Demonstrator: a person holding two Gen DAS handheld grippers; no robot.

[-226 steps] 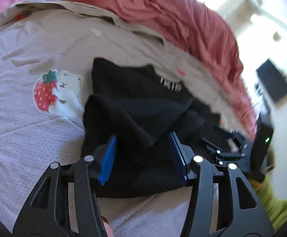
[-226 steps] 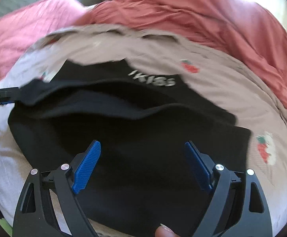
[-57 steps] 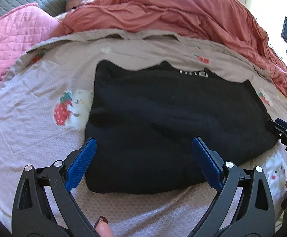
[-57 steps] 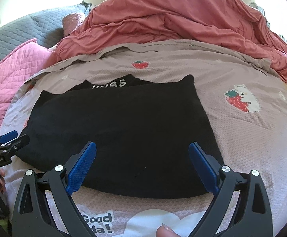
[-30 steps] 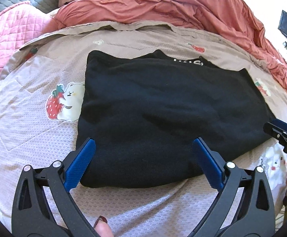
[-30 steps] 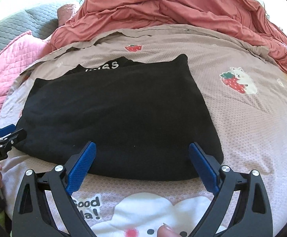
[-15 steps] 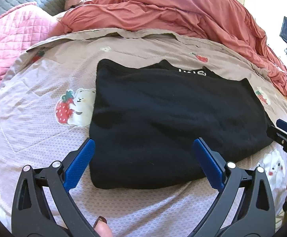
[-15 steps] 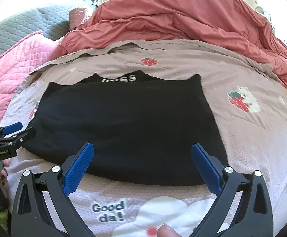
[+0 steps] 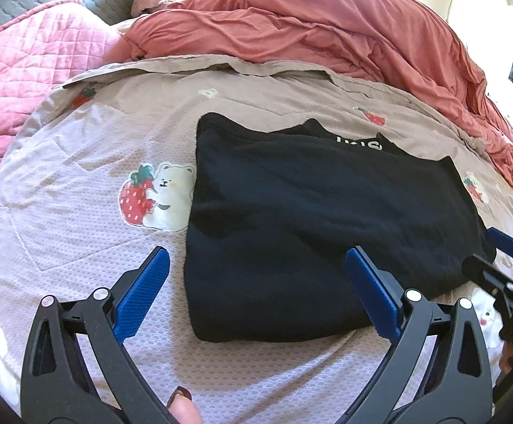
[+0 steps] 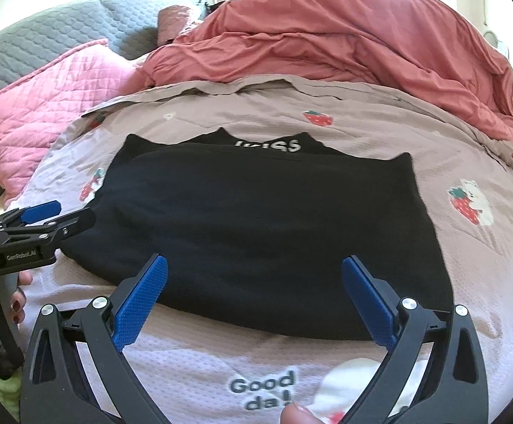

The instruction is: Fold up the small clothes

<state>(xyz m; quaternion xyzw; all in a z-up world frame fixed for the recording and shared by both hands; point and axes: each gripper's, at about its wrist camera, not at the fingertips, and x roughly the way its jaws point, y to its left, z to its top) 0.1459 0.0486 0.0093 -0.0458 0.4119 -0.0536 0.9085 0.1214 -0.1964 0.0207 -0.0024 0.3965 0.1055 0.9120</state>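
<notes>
Left wrist view: left gripper (image 9: 256,284) spread wide, empty, over the near left corner of the folded black garment (image 9: 320,233) | garment flat on the strawberry-print bedspread (image 9: 80,212) | right gripper (image 10: 254,291) wide open, empty, at the garment's near edge | red duvet (image 10: 362,46) bunched behind.

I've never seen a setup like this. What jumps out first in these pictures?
The folded black knit garment lies flat in the middle of a beige bedsheet printed with strawberries and bears, white lettering peeking out at its far edge. Nearest the camera, the right gripper hangs open before the garment's near edge, blue-padded fingers spread wide; the left gripper does likewise. A rumpled coral-red duvet is piled behind.
</notes>
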